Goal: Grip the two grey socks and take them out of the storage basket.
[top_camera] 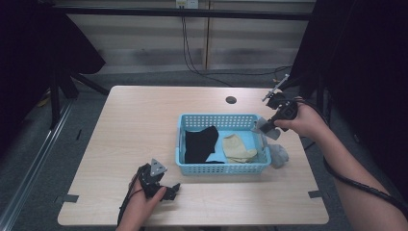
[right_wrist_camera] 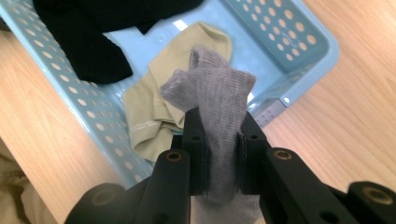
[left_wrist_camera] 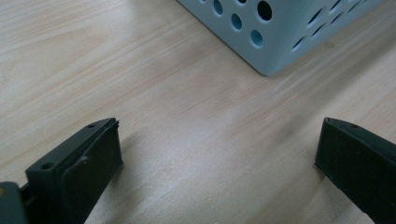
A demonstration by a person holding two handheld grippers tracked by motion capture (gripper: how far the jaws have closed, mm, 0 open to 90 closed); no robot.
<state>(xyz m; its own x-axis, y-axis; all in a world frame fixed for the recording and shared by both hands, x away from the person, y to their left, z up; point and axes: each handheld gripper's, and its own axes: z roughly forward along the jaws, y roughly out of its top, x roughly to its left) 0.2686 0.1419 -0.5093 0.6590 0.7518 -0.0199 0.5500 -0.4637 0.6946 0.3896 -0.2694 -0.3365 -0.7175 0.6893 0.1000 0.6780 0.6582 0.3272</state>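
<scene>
The right tool [right_wrist_camera: 219,154] was clamped on a grey sock [right_wrist_camera: 217,100], held over the right end of the blue basket [top_camera: 219,168] near the bench's [top_camera: 144,115] right edge. The left tool [left_wrist_camera: 215,154] rested near the front edge, jaws apart and empty.
</scene>
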